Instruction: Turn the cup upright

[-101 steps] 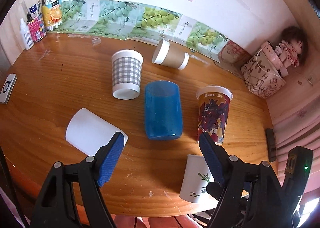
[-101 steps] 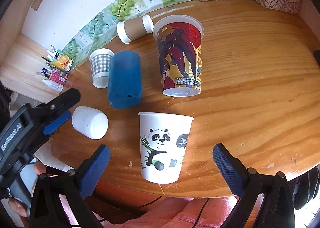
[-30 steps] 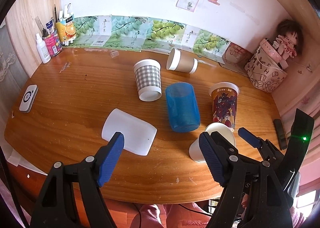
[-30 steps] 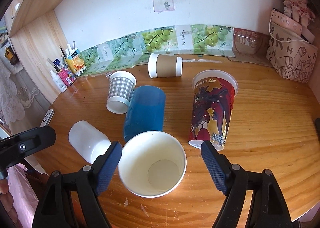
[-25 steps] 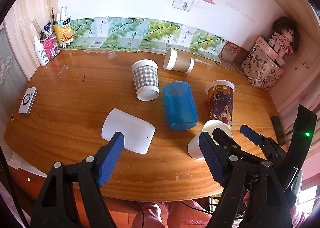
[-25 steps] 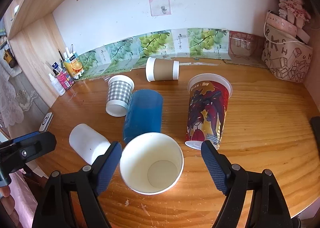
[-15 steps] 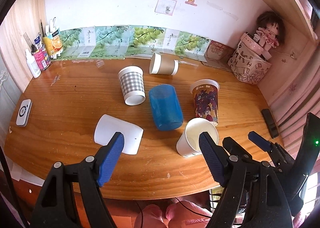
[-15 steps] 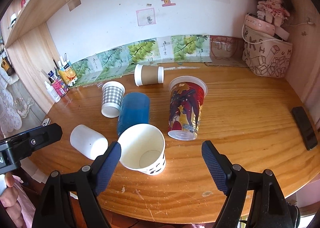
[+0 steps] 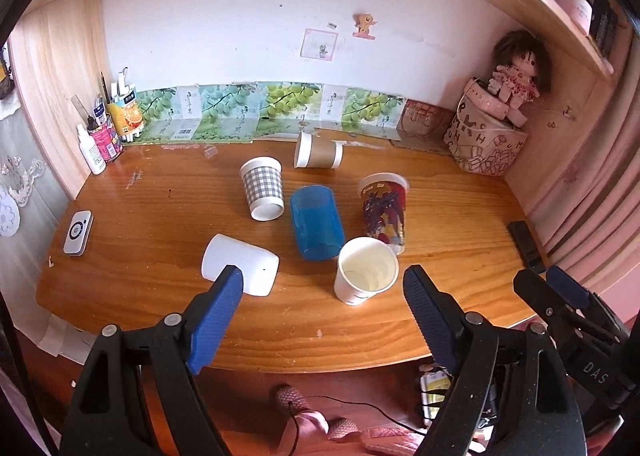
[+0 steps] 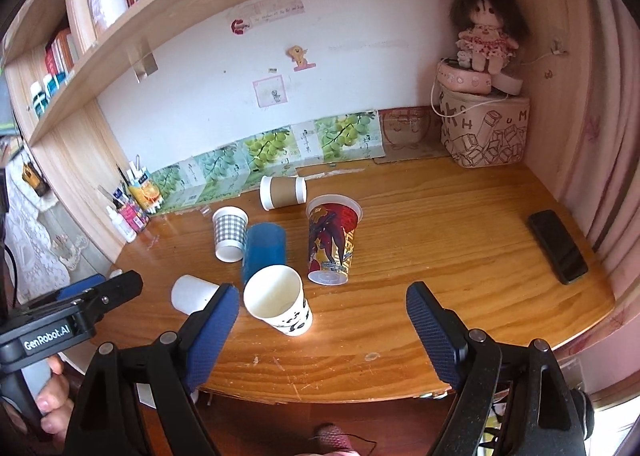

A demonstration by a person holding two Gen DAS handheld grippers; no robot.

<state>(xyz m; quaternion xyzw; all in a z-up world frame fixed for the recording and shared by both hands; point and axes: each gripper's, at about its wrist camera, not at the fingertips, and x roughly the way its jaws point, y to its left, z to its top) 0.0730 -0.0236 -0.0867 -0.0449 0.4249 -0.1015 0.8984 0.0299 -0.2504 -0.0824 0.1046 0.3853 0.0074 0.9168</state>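
The white panda paper cup [image 9: 366,275] stands upright, mouth up, near the front of the wooden desk [image 9: 160,216]; it also shows in the right wrist view [image 10: 278,300]. My left gripper [image 9: 320,320] is open and empty, held back above the desk's front edge. My right gripper [image 10: 322,332] is open and empty, also pulled back from the cup. A white cup [image 9: 240,270], a blue cup [image 9: 316,222] and a brown cup [image 9: 318,155] lie on their sides. A checked cup [image 9: 264,192] and a red printed cup [image 9: 384,212] stand mouth down.
A patterned basket [image 9: 486,148] with a doll [image 9: 516,76] stands at the back right. Bottles and pens [image 9: 108,128] stand at the back left. A white device [image 9: 78,232] lies at the left edge, a black phone [image 10: 558,246] at the right.
The panda cup went from mouth down to upright and was let go. Both grippers have drawn back and up from the desk.
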